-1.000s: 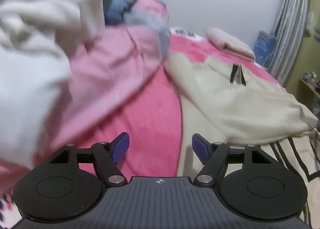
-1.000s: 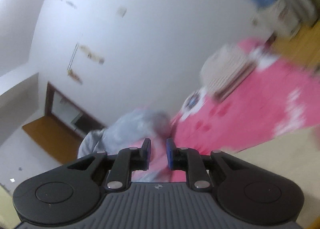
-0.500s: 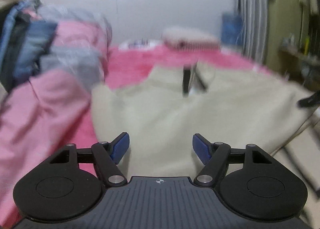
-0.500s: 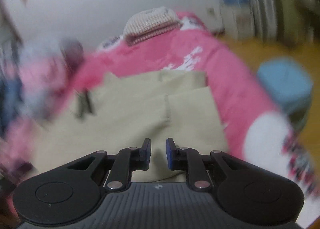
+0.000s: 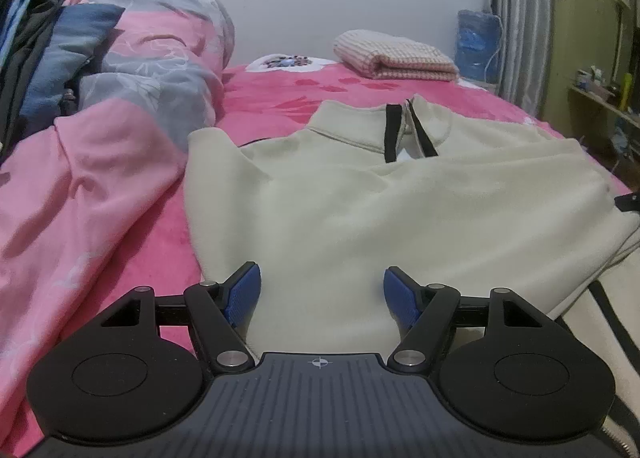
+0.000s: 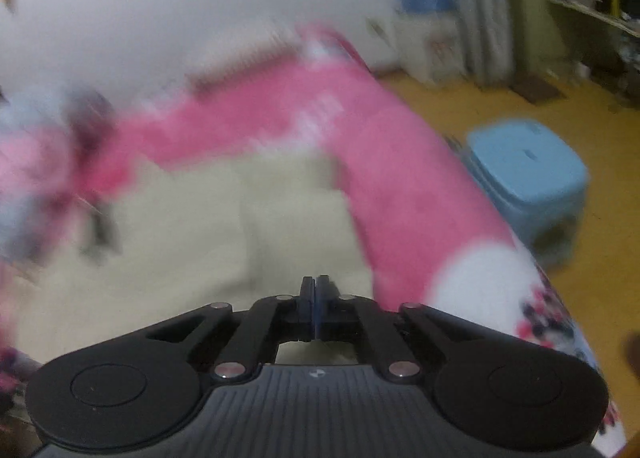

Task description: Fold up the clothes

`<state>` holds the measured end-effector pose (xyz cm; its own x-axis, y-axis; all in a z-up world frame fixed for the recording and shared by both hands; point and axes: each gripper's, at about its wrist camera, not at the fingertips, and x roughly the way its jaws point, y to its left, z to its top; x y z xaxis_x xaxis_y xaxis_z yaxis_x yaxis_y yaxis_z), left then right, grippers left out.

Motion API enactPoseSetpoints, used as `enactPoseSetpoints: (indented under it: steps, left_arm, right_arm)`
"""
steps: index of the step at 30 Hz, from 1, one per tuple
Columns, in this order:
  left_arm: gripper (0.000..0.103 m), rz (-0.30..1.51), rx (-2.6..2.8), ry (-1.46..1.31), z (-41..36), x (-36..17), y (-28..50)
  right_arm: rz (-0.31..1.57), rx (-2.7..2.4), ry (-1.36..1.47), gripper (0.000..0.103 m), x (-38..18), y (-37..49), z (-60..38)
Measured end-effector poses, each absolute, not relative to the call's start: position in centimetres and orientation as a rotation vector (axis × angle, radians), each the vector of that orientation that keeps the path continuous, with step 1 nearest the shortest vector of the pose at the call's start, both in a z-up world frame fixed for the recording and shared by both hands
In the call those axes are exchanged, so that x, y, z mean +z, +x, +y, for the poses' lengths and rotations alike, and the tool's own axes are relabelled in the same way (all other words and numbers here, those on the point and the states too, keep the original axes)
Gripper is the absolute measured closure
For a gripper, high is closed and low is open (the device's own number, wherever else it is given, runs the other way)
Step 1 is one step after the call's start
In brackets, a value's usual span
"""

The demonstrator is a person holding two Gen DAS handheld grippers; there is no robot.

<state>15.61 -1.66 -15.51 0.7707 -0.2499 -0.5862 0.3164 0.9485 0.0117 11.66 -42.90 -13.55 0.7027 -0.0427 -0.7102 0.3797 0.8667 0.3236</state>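
A cream pullover (image 5: 400, 210) with a black-trimmed zip collar lies spread flat on the pink bed cover (image 5: 280, 94). My left gripper (image 5: 322, 292) hovers over its near hem, jaws open, with nothing between the blue pads. In the blurred right wrist view the same pullover (image 6: 200, 226) lies below and ahead. My right gripper (image 6: 315, 290) is over the pullover's near right part, close to the bed's edge. Its jaws are pressed together and no cloth shows between them.
A pink garment (image 5: 80, 186) lies crumpled left of the pullover, with a heaped grey-pink quilt (image 5: 152, 58) and dark clothes behind it. A folded checked blanket (image 5: 394, 58) sits by the far wall. A cream garment with black stripes (image 5: 612, 298) lies at lower right. A blue stool (image 6: 528, 166) stands on the floor beside the bed.
The left view swung from the pink clothes pile to face the cream pullover squarely. The right gripper tipped down from the wall toward the bed, and its small gap closed.
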Motion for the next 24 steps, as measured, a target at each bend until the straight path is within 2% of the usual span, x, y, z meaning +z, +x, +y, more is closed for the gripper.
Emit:
enactPoseSetpoints:
  steps: [3,6,8,12,14,20,24]
  left_arm:
    - [0.033,0.560,-0.312,0.086,-1.2,-13.8,14.9]
    - [0.029,0.565,-0.348,0.060,-2.1,-13.5,16.4]
    - [0.029,0.569,-0.373,0.043,-2.7,-13.3,17.5]
    - [0.031,0.633,-0.268,0.076,-3.8,-15.3,21.2]
    - [0.030,0.631,-0.251,0.045,-3.2,-16.1,22.1]
    - [0.030,0.634,-0.272,0.044,-2.9,-14.7,21.0]
    - [0.027,0.648,-0.385,0.021,-2.1,-12.6,17.9]
  right_arm:
    - [0.729,-0.320,0.481,0.103,-11.1,11.1,-42.1]
    - [0.684,-0.216,0.566,0.103,-9.5,11.2,-40.9]
    - [0.680,-0.163,0.515,0.103,-9.5,12.5,-39.3]
    - [0.745,-0.164,0.392,0.103,-13.2,16.8,-38.3]
    - [0.729,-0.157,0.424,0.103,-14.0,16.7,-38.5]
    - [0.720,-0.164,0.508,0.103,-11.6,14.8,-38.4]
    - [0.721,-0.061,0.535,0.103,-9.1,11.8,-37.0]
